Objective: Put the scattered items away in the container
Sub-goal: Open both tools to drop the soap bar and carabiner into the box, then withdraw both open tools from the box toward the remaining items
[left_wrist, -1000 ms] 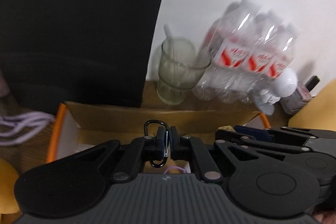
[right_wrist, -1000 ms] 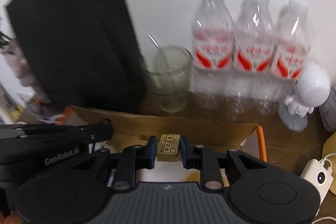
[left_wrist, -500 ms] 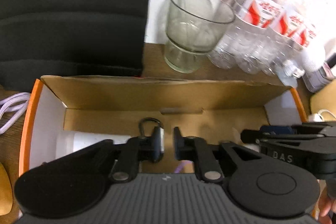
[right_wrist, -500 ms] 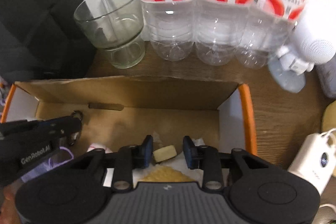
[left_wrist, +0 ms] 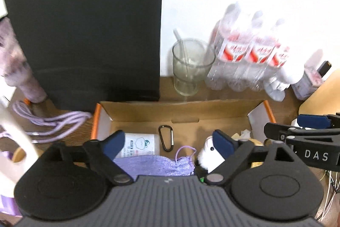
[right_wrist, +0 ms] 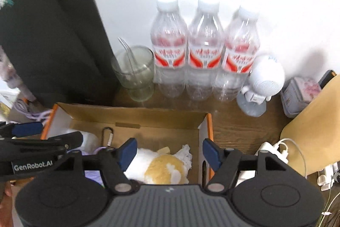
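Observation:
An orange-rimmed cardboard box (left_wrist: pixel 214 109) (right_wrist: pixel 131 113) holds a black carabiner (left_wrist: pixel 165 137) (right_wrist: pixel 108 137), a white packet (left_wrist: pixel 141 144), a purple knitted pouch (left_wrist: pixel 157 165) and a white plush toy (left_wrist: pixel 207 154). At its right end lie a yellow-and-white soft thing (right_wrist: pixel 163 165) and crumpled tissue (right_wrist: pixel 187 152). My left gripper (left_wrist: pixel 167 142) hangs above the box, its jaws opening wide and gripping nothing; the carabiner lies loose on the floor below. My right gripper (right_wrist: pixel 169 151) hovers over the right end, jaws opening and empty. Each gripper shows at the other view's edge.
Behind the box stand a black paper bag (left_wrist: pixel 85 35), a glass with a straw (right_wrist: pixel 136 76), three water bottles (right_wrist: pixel 204 52) and a white round-headed figure (right_wrist: pixel 263 80). A purple cord (left_wrist: pixel 51 120) lies left; a white charger (right_wrist: pixel 274 148) and tan board (right_wrist: pixel 312 127) sit right.
Both grippers let go: the carabiner left the left jaws and the small yellow block left the right jaws, inside the box. Both jaws spread wide and both grippers rose.

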### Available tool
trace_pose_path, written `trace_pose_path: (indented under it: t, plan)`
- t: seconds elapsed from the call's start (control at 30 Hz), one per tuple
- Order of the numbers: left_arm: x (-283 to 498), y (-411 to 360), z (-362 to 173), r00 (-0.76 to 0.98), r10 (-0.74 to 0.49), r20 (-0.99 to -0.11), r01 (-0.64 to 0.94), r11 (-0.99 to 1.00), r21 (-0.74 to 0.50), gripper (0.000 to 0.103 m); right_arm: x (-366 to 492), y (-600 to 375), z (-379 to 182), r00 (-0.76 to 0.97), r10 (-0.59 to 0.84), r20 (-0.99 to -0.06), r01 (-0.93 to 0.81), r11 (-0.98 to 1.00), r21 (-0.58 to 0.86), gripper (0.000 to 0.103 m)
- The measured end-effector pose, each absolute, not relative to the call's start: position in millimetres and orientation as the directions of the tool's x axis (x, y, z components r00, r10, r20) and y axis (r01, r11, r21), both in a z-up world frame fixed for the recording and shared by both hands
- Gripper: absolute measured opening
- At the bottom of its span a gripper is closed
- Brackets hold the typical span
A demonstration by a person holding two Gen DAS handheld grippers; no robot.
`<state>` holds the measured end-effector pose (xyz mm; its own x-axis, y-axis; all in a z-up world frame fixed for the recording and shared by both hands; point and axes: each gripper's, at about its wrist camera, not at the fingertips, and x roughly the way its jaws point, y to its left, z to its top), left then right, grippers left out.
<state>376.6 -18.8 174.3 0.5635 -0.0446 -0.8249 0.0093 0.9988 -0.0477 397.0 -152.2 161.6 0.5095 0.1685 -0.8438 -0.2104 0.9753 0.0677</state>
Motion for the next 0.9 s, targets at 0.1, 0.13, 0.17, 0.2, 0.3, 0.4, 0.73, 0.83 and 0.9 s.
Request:
trace_pose_path:
  t: [0.1,0.13,0.17,0.2,0.3,0.4,0.73,0.83,0.9]
  plan:
    - [355.7,-18.3,193.3,0.613,-0.036,-0.789,0.024,0.999,-0.027,0.101,378.7,-150.9,177.6,0.539,0.163,-0.827,-0.213,0.976,0.053,0.072]
    - [349.8,-17.9,197.6,0.621,-0.033,-0.783,0.031,0.999,-0.017,0.102,373.3,-151.5,180.8,0.546,0.16,-0.822,-0.219,0.975,0.045,0.073]
    - [344.1,-18.0,200.8,0.628,-0.029,-0.778,0.031,0.999,-0.012,0.103,367.1,-151.4,184.6,0.553,0.162,-0.817,-0.223,0.974,0.042,0.074]
    - [338.7,-16.5,203.7,0.635,-0.029,-0.772,0.029,0.999,-0.014,0.103,361.7,-152.4,188.6,0.559,0.168,-0.812,-0.226,0.973,0.045,0.076]
    - [324.6,-14.1,206.5,0.644,-0.029,-0.764,0.017,1.0,-0.023,0.103,345.1,-155.3,198.0,0.584,0.179,-0.792,-0.22,0.974,0.057,0.078]
    - [309.3,-11.2,208.3,0.656,-0.021,-0.755,0.01,1.0,-0.02,0.103,327.4,-156.8,201.1,0.599,0.191,-0.778,-0.229,0.971,0.063,0.079]
    - [196.6,-9.1,191.7,0.865,-0.007,-0.502,-0.025,0.998,-0.056,0.103,231.3,-179.1,186.1,0.718,0.311,-0.622,-0.301,0.945,0.125,0.084]
    - [166.8,-7.2,179.6,0.893,0.015,-0.449,-0.065,0.993,-0.096,0.103,194.4,-187.2,173.6,0.767,0.336,-0.547,-0.315,0.939,0.135,0.085]
    - [146.4,-9.5,170.3,0.909,0.021,-0.416,-0.062,0.994,-0.086,0.103,173.3,-195.5,165.2,0.781,0.363,-0.509,-0.327,0.931,0.162,0.086]
